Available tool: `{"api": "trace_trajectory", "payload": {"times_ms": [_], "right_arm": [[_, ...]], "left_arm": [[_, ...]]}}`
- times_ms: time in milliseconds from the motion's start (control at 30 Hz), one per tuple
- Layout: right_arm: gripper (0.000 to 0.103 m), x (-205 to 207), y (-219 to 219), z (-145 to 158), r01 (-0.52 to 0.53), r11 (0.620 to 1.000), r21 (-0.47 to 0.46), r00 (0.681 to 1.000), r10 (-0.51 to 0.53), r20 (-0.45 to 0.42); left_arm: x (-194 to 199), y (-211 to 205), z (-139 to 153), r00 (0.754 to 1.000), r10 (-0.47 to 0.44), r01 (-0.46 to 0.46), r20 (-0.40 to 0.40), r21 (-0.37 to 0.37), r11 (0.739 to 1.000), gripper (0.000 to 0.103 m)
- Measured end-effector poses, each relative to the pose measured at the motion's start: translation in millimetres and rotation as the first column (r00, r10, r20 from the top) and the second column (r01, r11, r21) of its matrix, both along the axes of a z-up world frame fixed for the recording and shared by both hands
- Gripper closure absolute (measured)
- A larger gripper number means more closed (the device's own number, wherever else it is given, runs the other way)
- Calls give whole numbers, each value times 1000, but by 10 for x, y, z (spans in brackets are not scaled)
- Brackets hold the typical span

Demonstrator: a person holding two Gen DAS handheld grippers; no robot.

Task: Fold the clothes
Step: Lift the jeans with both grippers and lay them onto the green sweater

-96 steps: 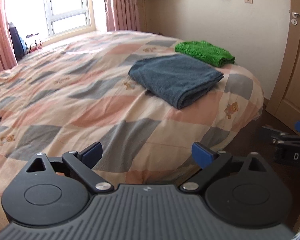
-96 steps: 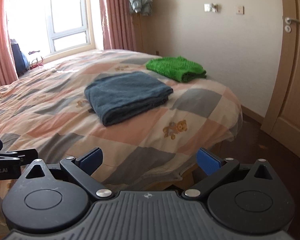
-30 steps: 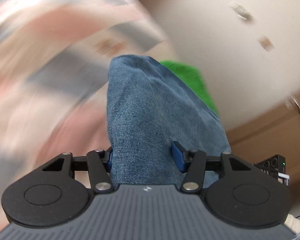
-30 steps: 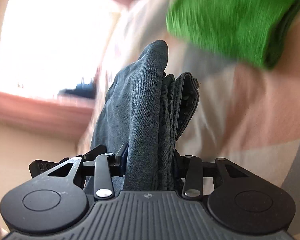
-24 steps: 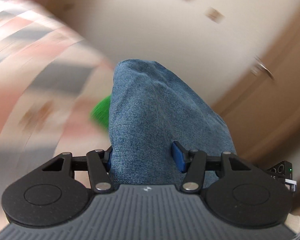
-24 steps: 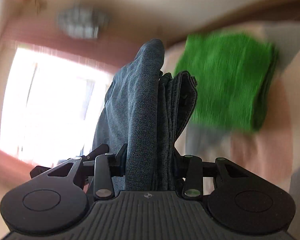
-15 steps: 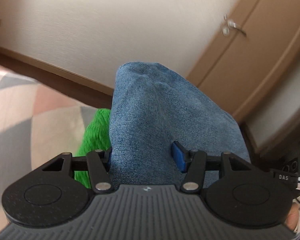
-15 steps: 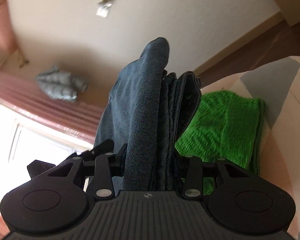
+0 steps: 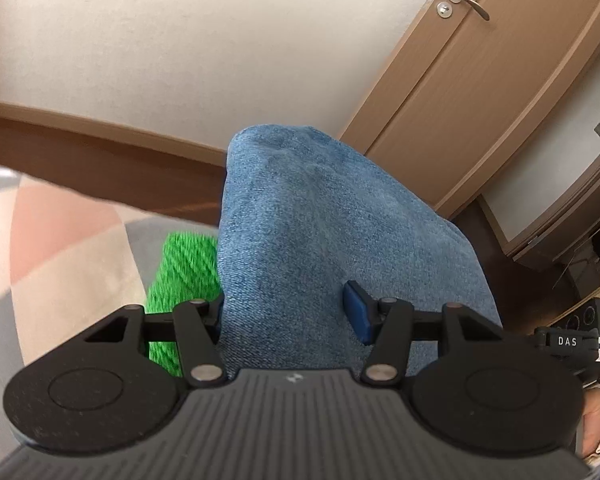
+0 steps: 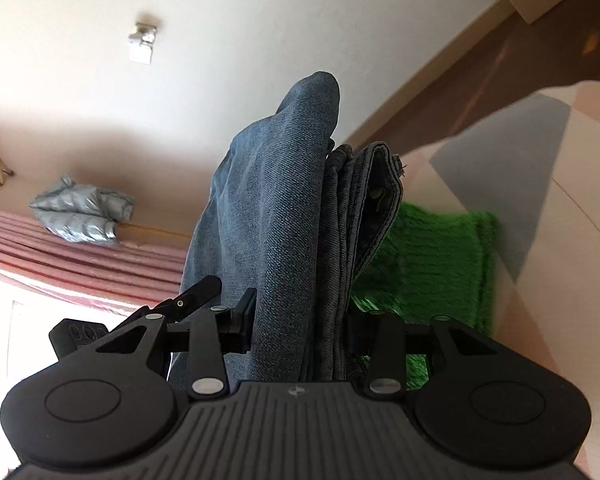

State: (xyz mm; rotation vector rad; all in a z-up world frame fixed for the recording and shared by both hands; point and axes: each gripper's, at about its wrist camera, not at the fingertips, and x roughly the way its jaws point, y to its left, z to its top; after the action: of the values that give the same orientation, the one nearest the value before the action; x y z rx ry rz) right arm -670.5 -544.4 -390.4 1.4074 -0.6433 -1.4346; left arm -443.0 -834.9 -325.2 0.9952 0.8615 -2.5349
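Note:
A folded pair of blue jeans (image 9: 324,240) fills the middle of the left wrist view, clamped in my left gripper (image 9: 286,312). The same folded jeans (image 10: 284,240) stand edge-on in the right wrist view, their layered edges visible, with my right gripper (image 10: 300,324) shut on them. Both grippers hold the bundle up off the bed. A folded green knit garment (image 10: 432,264) lies on the bed just beyond and below the jeans; a strip of the green garment (image 9: 184,276) shows left of the denim in the left view.
The patchwork bedcover (image 9: 60,248) ends at an edge near the green garment. Beyond it lie dark wood floor (image 9: 100,164), a cream wall and a wooden door (image 9: 480,92). A grey jacket (image 10: 80,216) hangs by pink curtains. My right gripper's body (image 9: 572,340) shows at the left view's edge.
Both grippers took hold of the folded jeans and swung them up and over toward the green garment at the bed's edge. In the last half second the views tilted only slightly.

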Motion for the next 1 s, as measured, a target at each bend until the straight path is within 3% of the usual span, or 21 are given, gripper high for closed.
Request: {"api": "trace_trajectory", "payload": {"times_ms": [100,200,300,433,500,567,633,733,833,933,1000], "right_arm": [[63,44,18,-89,-23,999,34,1000,23,4],[61,87,-1,-127,-41,997,62,998,45,-51],[57,89,-36,-51,-70,993,95,994,78,-82],[53,58,82,260,-123,981,148,957,157,-246],[53,58,120,487,-140,975,173,897,199,-395],[53,95,92,672,-161,972,171,812,229,-537],[53,157,19,827,-189,970,155,704,244,-668],[53,249,-90,1043,-240,961,137,513,245,-822],[54,362,-151,878,-352,924,148,434,301,-849],[54,481,-100,579,-414,887,203,362,365,-857],[54,554,-22,343,-421,873,246,283,384,-879]], "left_arm": [[75,37,-179,1000,13,-14,16,25,1000,52],[88,20,-345,999,39,-40,29,12,999,42],[175,11,-368,998,61,-61,28,7,998,40],[341,109,-156,991,120,-113,61,-99,989,49],[449,181,23,987,148,-138,58,-147,980,53],[534,324,175,987,158,-147,40,-187,971,54],[547,504,287,988,152,-142,24,-232,962,56],[499,732,303,991,136,-131,1,-258,957,57],[470,830,113,987,158,-144,34,-248,958,57],[519,865,-123,977,209,-188,49,-277,942,58],[535,871,-233,975,219,-201,34,-277,940,53]]}}
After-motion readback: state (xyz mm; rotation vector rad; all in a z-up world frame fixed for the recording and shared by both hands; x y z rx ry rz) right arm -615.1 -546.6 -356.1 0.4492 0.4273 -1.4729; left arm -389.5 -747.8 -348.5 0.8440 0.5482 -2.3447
